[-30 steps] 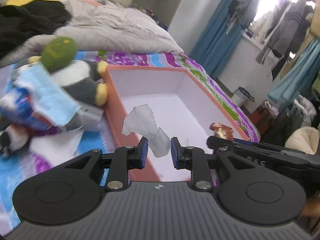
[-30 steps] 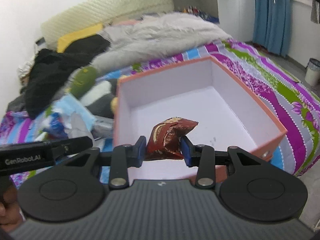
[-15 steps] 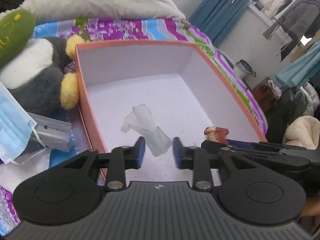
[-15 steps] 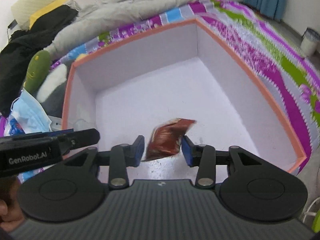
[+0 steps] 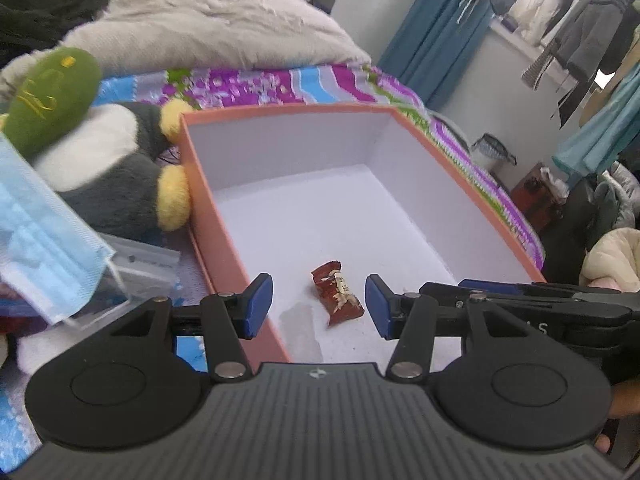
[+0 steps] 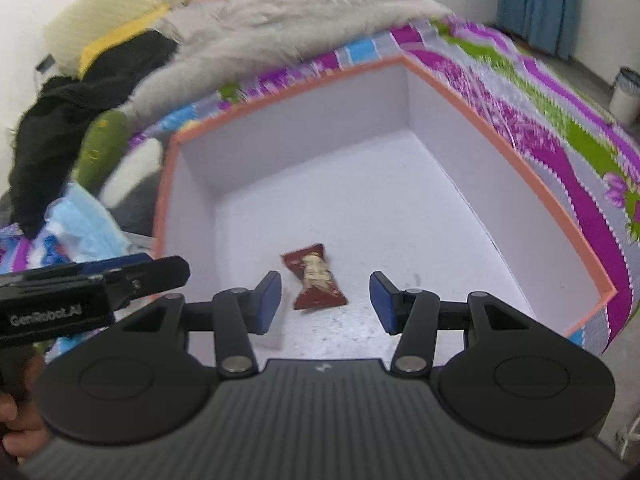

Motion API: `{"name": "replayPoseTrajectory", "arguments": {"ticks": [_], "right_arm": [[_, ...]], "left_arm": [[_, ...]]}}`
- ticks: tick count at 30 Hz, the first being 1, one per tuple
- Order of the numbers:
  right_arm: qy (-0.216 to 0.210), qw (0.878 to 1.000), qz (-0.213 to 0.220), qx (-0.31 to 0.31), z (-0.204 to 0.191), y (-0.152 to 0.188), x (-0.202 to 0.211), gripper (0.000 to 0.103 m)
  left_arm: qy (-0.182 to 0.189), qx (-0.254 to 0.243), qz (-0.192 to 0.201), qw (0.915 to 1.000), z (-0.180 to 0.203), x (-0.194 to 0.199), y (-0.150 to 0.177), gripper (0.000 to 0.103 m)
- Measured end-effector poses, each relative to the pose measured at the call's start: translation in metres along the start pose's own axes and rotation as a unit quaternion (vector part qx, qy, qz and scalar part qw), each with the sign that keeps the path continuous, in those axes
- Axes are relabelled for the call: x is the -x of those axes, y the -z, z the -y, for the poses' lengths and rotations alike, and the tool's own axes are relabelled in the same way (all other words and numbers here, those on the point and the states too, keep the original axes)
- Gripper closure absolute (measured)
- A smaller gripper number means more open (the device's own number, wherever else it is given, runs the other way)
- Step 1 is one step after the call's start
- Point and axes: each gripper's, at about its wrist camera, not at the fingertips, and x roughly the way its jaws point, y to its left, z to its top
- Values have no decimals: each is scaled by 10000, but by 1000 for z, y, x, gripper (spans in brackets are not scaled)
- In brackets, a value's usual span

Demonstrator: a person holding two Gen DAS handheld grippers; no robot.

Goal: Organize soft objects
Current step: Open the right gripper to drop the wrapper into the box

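An orange box (image 5: 288,110) with a white inside stands on the patterned bedspread. A red snack packet (image 5: 338,298) lies flat on its floor, and a crumpled clear plastic piece (image 5: 300,326) lies beside it near the left wall. My left gripper (image 5: 319,306) hovers over the box's near end, its jaws opening, nothing touching the pads. In the right wrist view my right gripper (image 6: 326,308) hangs above the same packet (image 6: 316,282) and clear plastic (image 6: 276,332), its jaws also opening and holding nothing. The box rim (image 6: 500,136) surrounds both.
Left of the box lie a grey-and-white plush penguin (image 5: 112,176) with yellow feet, a green plush (image 5: 52,96), a blue face mask (image 5: 40,240) and a zip bag (image 5: 140,268). A grey blanket (image 5: 208,28) and black clothes (image 6: 72,120) fill the back.
The left gripper let go of the clear plastic and the right gripper let go of the red packet; both now lie on the box floor. Both sets of jaws have widened.
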Motion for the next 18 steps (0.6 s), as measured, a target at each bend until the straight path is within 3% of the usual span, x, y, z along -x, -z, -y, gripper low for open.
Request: {"name": "replayPoseTrajectory", "arguments": {"ticks": [12, 18], "right_arm": [[-410, 9962, 703, 307, -47, 46, 105, 51], [-715, 9926, 891, 401, -68, 73, 151, 51]], "left_arm": [[-246, 231, 812, 9961, 15, 137, 55, 45], [-375, -2, 1052, 9937, 31, 197, 90, 46]]}}
